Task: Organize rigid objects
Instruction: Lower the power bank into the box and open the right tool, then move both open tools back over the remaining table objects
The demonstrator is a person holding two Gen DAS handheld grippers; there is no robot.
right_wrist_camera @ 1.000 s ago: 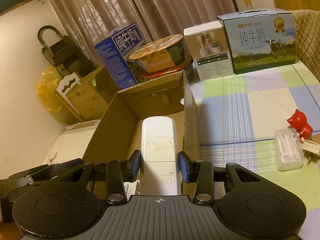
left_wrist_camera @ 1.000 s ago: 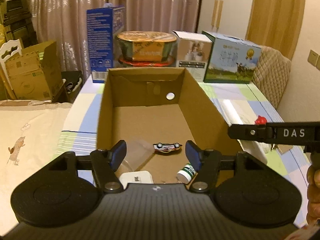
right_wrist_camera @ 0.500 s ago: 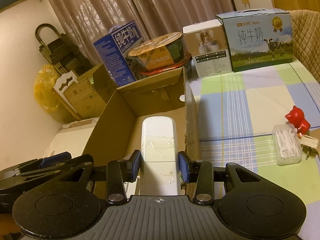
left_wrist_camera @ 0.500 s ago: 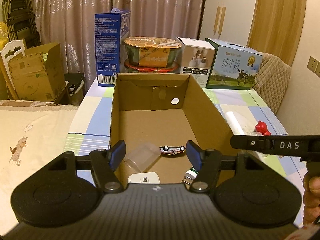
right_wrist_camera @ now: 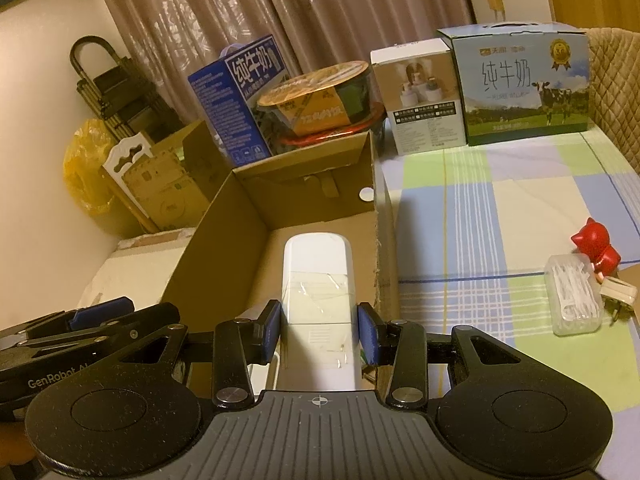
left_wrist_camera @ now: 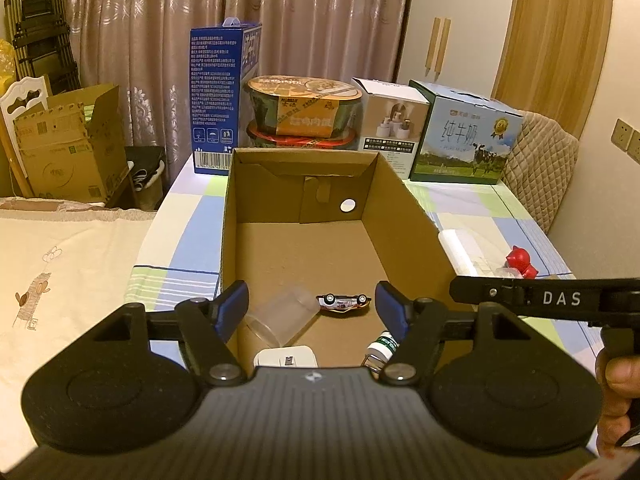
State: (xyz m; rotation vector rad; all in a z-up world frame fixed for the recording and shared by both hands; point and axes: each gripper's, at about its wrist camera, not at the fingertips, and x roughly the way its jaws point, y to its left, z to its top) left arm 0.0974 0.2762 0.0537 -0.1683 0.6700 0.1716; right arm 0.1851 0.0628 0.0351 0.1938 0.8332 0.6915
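Brown curtains [left_wrist_camera: 320, 40] hang behind a checked surface [right_wrist_camera: 500, 208] that carries an open cardboard box [left_wrist_camera: 404, 216] and a back row of packages: one blue milk carton [left_wrist_camera: 224, 96], two stacked round tins [left_wrist_camera: 302, 114], one white box [left_wrist_camera: 390, 120] and one milk case [left_wrist_camera: 464, 136]. The left gripper [left_wrist_camera: 312, 306] hovers level over the near end of the cardboard box, its fingers [left_wrist_camera: 234, 306] spread wide with nothing between them. Below it on the box floor lie one clear cup [left_wrist_camera: 280, 318] on its side, one toy car [left_wrist_camera: 344, 302] upside down, one white adapter [left_wrist_camera: 286, 358] and one small green-labelled bottle [left_wrist_camera: 382, 346]. The right gripper [right_wrist_camera: 318, 330] reaches in over the box's right side, its fingers [right_wrist_camera: 270, 330] pinching one white remote [right_wrist_camera: 318, 280] that points toward the far wall above the box floor. On the surface to the right sit one red figurine [right_wrist_camera: 596, 252], one clear box of white sticks [right_wrist_camera: 574, 294] and one white plug [right_wrist_camera: 618, 294], close together.
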